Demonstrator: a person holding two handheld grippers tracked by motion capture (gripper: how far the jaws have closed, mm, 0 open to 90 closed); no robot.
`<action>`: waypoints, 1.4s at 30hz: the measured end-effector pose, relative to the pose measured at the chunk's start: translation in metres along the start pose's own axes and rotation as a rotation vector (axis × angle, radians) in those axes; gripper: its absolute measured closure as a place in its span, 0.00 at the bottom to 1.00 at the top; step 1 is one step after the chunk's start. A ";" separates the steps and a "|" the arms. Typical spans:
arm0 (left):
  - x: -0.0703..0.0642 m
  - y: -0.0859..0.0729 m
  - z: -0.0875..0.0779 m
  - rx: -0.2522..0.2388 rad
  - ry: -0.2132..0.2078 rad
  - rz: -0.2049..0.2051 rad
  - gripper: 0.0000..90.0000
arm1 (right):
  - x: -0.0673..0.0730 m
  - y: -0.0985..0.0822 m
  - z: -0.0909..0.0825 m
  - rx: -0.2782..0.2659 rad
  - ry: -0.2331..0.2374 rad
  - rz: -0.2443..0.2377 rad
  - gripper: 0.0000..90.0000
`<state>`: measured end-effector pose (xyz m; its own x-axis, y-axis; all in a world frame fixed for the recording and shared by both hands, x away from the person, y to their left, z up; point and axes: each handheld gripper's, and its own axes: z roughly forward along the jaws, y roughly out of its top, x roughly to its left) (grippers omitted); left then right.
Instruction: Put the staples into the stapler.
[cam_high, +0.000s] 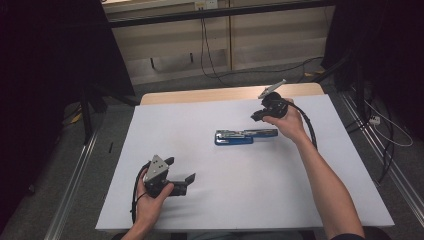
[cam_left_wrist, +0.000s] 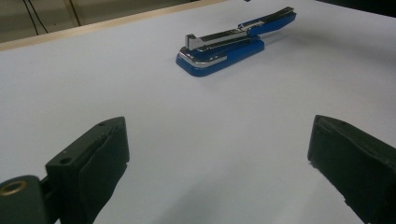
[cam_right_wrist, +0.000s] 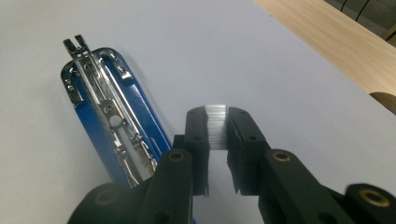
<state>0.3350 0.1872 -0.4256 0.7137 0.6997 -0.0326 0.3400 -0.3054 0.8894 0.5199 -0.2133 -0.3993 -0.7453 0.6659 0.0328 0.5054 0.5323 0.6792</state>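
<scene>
Right gripper view has the right gripper pinched on a strip of staples, held just above and beside the open stapler, whose bare metal channel faces up. In the high view the stapler lies flat and unfolded near the middle of the table, with the right gripper held above its far right end. The left gripper hovers near the front left, well apart from it, jaws spread wide on nothing. The step in hand looks like loading: the strip is picked up but not yet seated. The next move calls for lining the strip up lengthwise with the channel, lowering it in legs down, and only then easing the grip.
</scene>
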 end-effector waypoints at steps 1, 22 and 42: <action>0.000 0.000 0.000 -0.001 -0.002 0.002 0.06 | 0.000 0.000 0.000 0.000 0.000 0.000 0.88; -0.001 0.002 0.000 -0.017 -0.011 0.002 0.06 | 0.025 0.006 0.003 -0.032 0.097 -0.077 0.88; -0.002 0.002 0.001 -0.012 -0.012 0.007 0.06 | 0.048 0.018 0.019 -0.063 0.156 -0.160 0.88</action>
<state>0.3350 0.1848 -0.4240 0.7236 0.6895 -0.0317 0.3278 -0.3028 0.8949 0.5016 -0.1615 -0.3992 -0.8743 0.4845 0.0305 0.3510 0.5875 0.7292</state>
